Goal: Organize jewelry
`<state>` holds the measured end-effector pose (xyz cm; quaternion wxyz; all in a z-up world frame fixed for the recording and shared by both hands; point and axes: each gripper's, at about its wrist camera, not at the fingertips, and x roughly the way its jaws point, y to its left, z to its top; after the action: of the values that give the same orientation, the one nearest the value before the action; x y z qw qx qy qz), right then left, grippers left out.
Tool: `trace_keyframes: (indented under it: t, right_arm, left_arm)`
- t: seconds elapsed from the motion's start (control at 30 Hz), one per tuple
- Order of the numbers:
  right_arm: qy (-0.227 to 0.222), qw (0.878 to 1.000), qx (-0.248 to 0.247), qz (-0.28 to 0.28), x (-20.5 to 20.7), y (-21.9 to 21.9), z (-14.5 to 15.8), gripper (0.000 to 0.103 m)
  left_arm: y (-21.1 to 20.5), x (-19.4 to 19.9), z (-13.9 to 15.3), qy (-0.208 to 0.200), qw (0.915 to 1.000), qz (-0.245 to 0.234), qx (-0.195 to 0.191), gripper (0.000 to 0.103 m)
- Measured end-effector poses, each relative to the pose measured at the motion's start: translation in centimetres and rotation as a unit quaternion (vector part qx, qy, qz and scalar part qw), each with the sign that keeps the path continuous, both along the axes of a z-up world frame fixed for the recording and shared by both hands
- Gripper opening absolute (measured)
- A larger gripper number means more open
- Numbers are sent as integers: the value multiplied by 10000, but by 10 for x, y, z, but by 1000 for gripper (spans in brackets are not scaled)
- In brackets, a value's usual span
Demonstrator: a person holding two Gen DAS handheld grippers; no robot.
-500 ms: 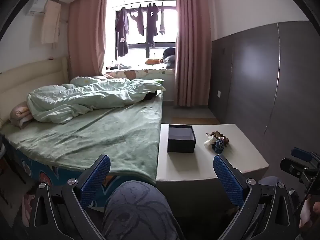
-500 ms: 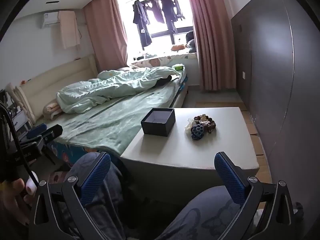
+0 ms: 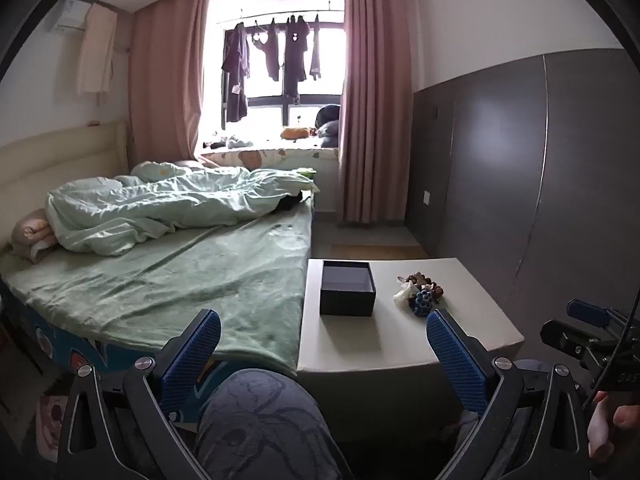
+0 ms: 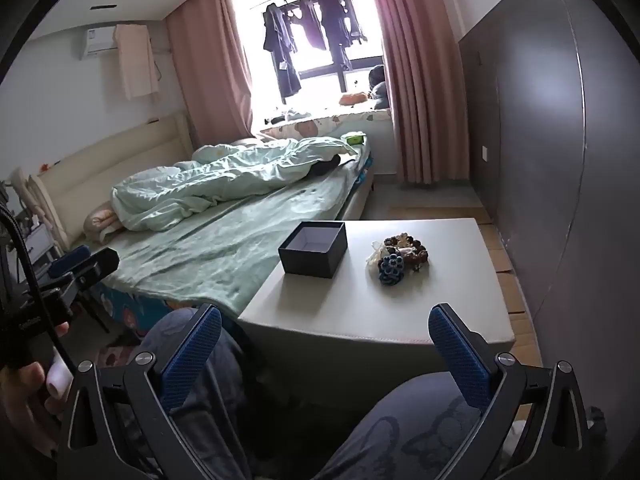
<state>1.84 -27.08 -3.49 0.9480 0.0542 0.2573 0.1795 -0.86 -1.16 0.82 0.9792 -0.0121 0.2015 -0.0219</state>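
Note:
A dark open box (image 3: 347, 288) (image 4: 313, 249) stands on a low white table (image 3: 380, 344) (image 4: 360, 304). To its right lies a small heap of jewelry (image 3: 420, 292) (image 4: 398, 256): brown beads, a blue beaded piece and something white. My left gripper (image 3: 323, 354) is open, held back from the table's near edge above a knee. My right gripper (image 4: 325, 350) is open too, short of the table's near edge. Nothing is between either pair of blue pads. Each view shows the other gripper at its side edge.
A bed (image 3: 180, 272) with green sheet and rumpled duvet runs along the table's left side. A dark panelled wall (image 3: 520, 180) stands right of the table. The person's knees (image 3: 260, 428) (image 4: 420, 428) fill the foreground. Curtained window with hanging clothes (image 3: 276, 64) at the far end.

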Motion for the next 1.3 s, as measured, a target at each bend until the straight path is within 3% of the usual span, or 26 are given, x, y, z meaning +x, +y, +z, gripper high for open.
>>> trace_keyframes:
  t: [1.3]
  right_arm:
    - [-80, 9999, -89, 5, -9, 5, 3, 103]
  left_arm:
    - [3, -8, -2, -100, 9998, 39, -170, 103]
